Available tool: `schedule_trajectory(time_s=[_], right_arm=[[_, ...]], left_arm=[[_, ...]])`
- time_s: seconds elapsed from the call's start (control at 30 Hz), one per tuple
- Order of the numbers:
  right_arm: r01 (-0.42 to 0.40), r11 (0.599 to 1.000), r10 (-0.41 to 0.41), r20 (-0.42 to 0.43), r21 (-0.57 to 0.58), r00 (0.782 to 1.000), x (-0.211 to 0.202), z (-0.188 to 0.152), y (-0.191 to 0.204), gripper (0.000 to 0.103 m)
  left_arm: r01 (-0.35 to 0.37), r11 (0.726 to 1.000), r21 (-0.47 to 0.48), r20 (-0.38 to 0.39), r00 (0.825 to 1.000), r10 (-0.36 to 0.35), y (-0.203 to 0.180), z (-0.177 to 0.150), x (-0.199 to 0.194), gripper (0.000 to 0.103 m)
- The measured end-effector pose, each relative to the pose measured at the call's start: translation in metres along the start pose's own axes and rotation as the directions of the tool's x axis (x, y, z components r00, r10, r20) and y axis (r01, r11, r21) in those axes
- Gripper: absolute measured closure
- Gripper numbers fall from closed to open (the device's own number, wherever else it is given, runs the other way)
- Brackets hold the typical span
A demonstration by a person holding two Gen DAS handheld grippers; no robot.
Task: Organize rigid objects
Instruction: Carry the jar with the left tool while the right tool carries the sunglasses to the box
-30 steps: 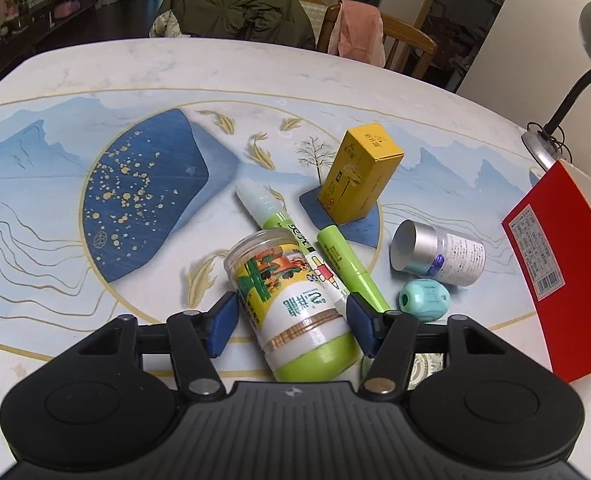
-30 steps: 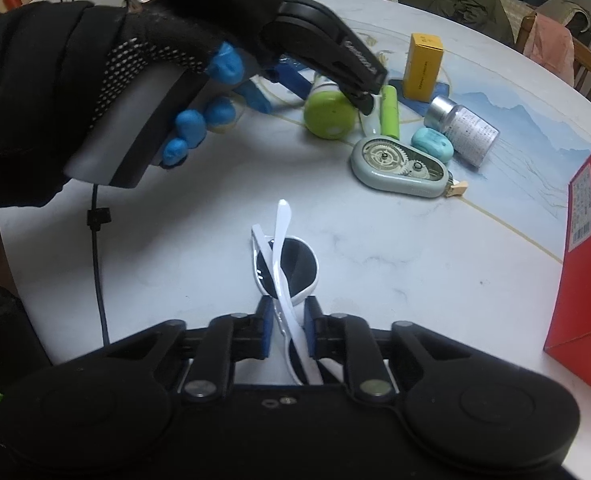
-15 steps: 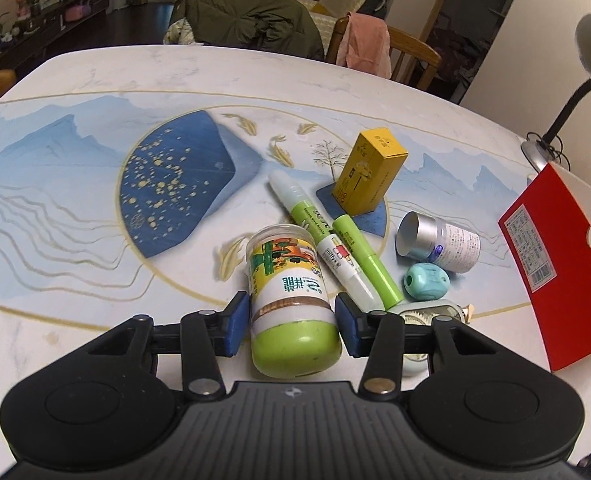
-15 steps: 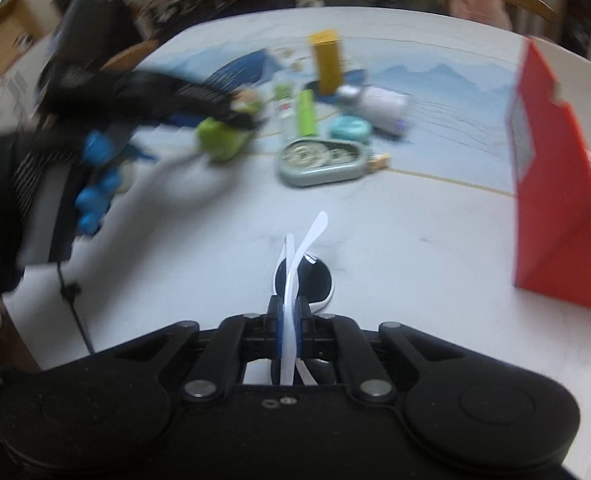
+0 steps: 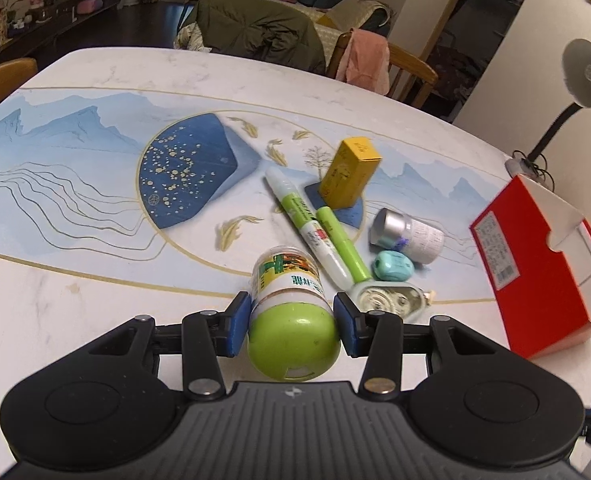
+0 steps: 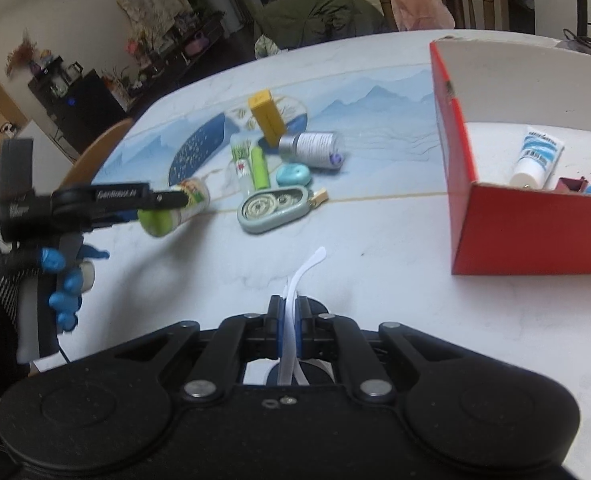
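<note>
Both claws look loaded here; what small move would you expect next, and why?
Probably carry the right claw, shut on the white sunglasses, rightward over the red box rim. The box is open and already holds a tube. The left claw grips the green-capped jar farther from the box.

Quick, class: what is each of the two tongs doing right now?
Left tongs: closed on the green-capped plastic jar.
Right tongs: shut on the white-framed sunglasses.
</note>
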State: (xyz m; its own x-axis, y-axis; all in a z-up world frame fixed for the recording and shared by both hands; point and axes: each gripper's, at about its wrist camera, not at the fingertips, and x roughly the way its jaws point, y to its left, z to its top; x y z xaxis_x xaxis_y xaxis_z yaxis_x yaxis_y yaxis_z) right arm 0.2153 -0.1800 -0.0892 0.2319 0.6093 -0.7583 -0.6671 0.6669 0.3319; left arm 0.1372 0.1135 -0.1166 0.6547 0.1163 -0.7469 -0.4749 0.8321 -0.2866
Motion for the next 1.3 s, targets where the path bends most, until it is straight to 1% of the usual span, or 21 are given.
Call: schedule_trajectory(time_s=[0.3, 0.43, 0.67, 0.93, 1.3], right_arm=[[-0.03, 0.999, 0.029, 0.084, 0.02, 0.996, -0.027, 0.02, -0.014, 0.098], [-0.038, 0.999, 0.036, 0.122, 0.019, 0.992, -0.039, 0.033, -0.023, 0.098], [-0.036, 0.999, 0.033, 0.196, 0.015, 0.98, -0.06, 0.057, -0.044, 0.098], [-0.015, 0.999, 0.007, 0.264, 0.028, 0.965, -0.076, 0.085, -0.077, 0.098], [0.052, 0.997, -0.067, 0.285, 0.059, 0.956, -0.086, 0.105, -0.128, 0.098]], left_arm=[[0.045, 0.999, -0.002, 0.026, 0.999, -0.045, -0.031, -0.002, -0.025, 0.059], [0.075, 0.997, 0.01, 0.047, 0.996, -0.076, -0.052, 0.003, -0.035, 0.059], [0.127, 0.99, 0.068, 0.084, 0.988, -0.133, -0.099, 0.016, -0.046, 0.059], [0.168, 0.975, 0.146, 0.096, 0.978, -0.183, -0.156, 0.031, -0.04, 0.059], [0.227, 0.941, 0.251, 0.059, 0.967, -0.249, -0.236, 0.039, -0.014, 0.059]])
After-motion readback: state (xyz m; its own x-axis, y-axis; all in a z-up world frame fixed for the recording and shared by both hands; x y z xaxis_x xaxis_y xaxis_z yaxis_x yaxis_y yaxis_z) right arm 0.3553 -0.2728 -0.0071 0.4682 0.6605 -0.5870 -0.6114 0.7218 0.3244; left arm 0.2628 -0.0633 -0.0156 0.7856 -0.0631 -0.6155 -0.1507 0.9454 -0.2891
